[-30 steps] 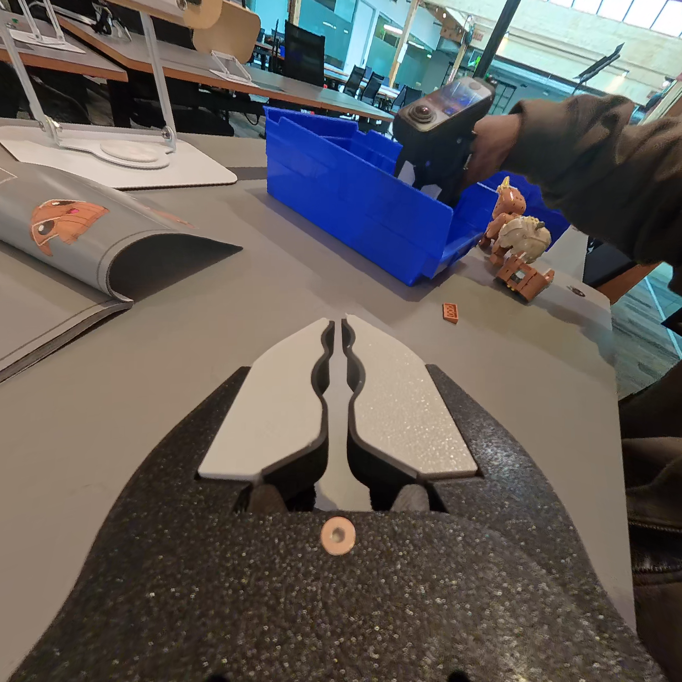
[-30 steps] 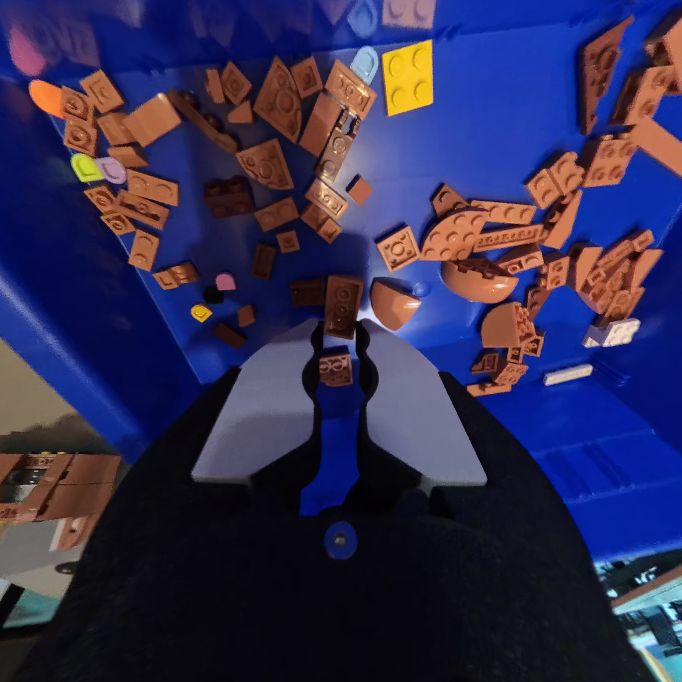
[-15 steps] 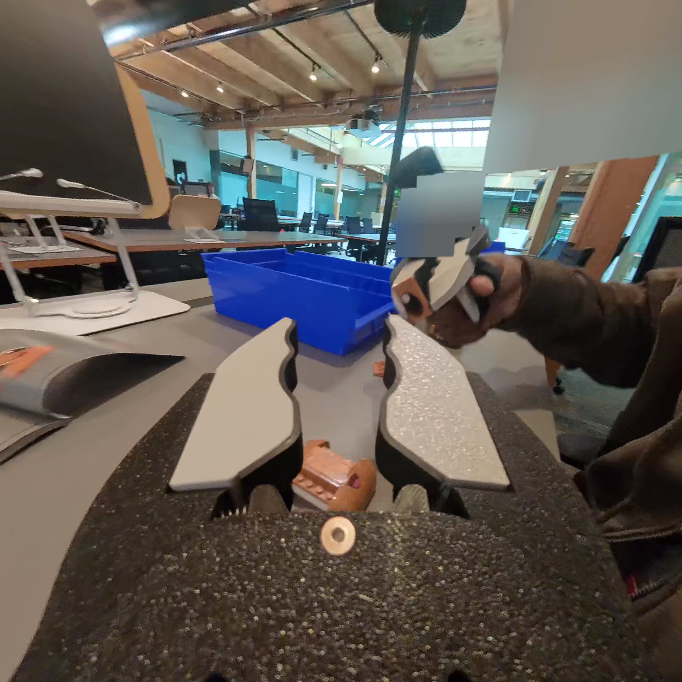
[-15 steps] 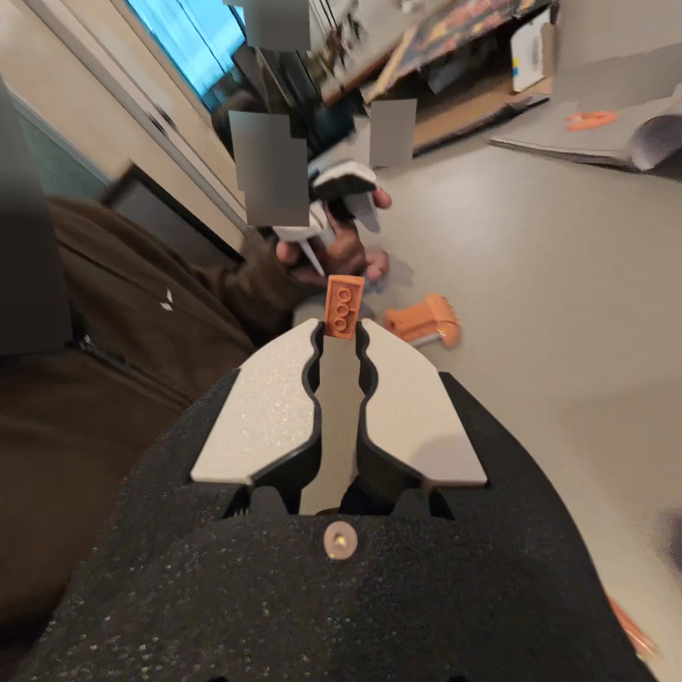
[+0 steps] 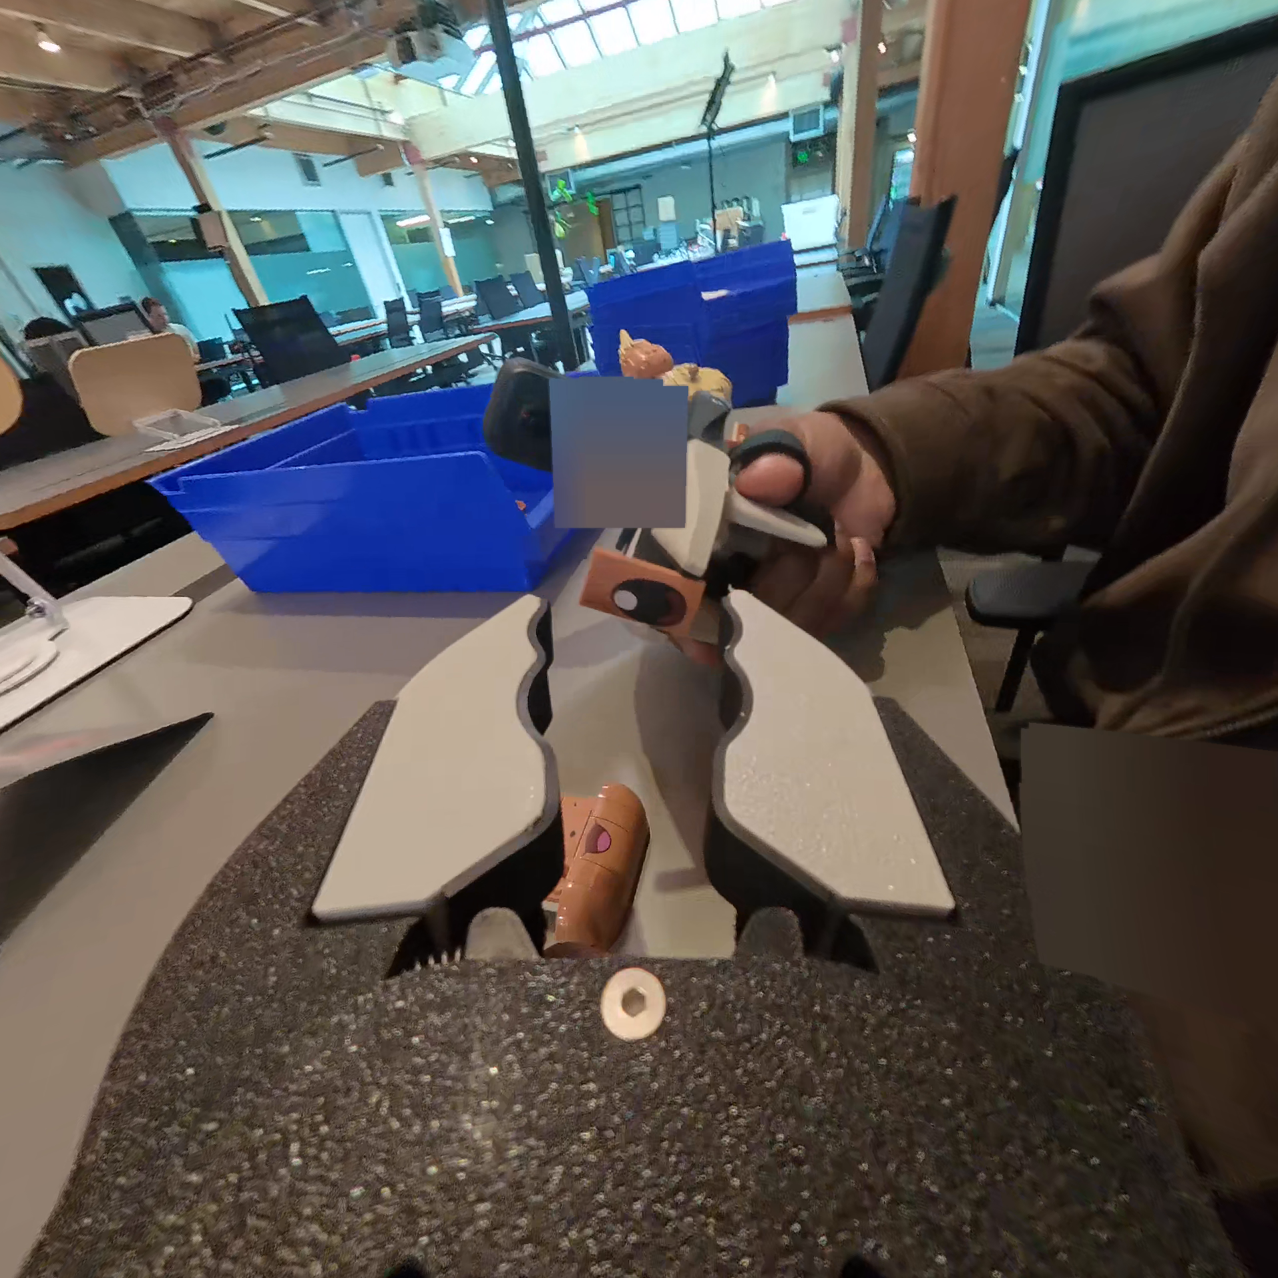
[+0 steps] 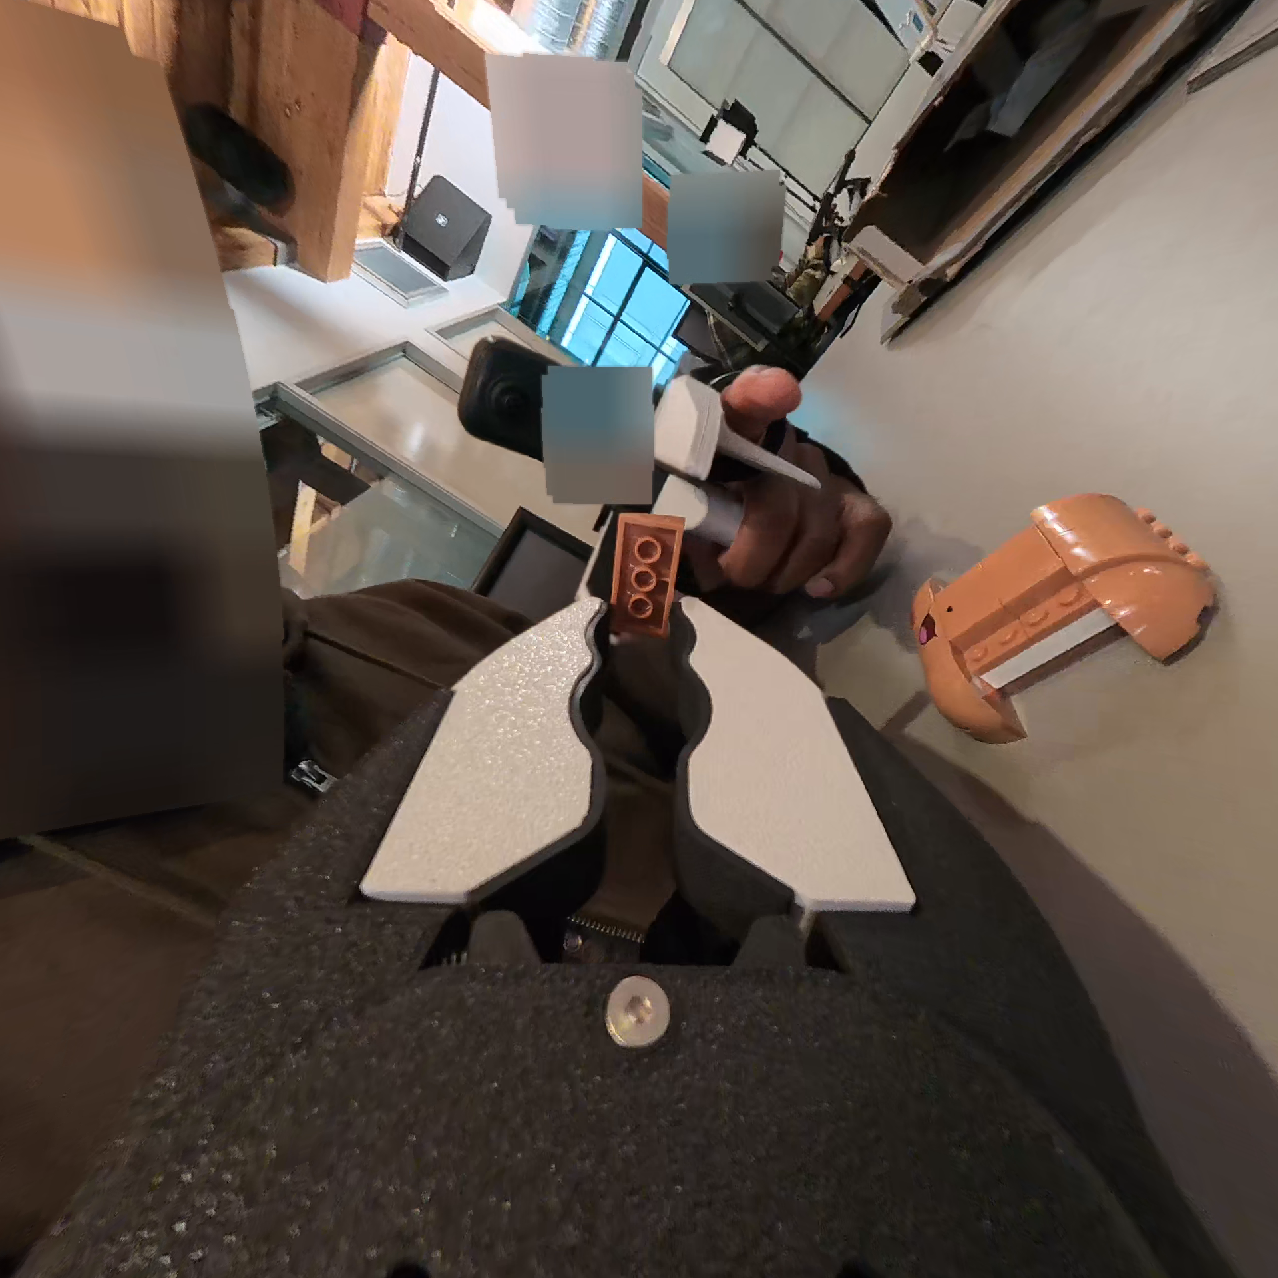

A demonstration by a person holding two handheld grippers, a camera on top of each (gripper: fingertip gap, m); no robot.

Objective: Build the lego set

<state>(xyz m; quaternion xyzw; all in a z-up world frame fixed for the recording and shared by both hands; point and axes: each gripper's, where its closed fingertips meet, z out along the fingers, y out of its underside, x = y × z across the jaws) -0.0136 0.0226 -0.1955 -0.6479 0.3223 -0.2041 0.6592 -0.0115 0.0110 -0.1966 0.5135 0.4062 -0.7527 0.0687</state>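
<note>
Starting nearest me, the left hand-held gripper hangs released over the grey tabletop, jaws spread wide with nothing between the fingertips. Down in the gap near its base lies a tan sub-build, a rounded piece with a small printed mouth, resting on the tabletop and not gripped. From the right wrist view the same sub-build sits off to the right of the right hand-held gripper, apart from it.

That right one is clenched on a brown plate, pinched at its lower end, studs facing the camera. In the left view it hovers just ahead of my right fingertip, and a tan part with a printed eye shows at its tip; how that relates to the plate I cannot tell.

Farther out stands the blue bin, and past it a partly built figure.

My judgement: the build is midway. The plate is fetched but not yet pressed on, and the sub-build is not joined to the figure.
</note>
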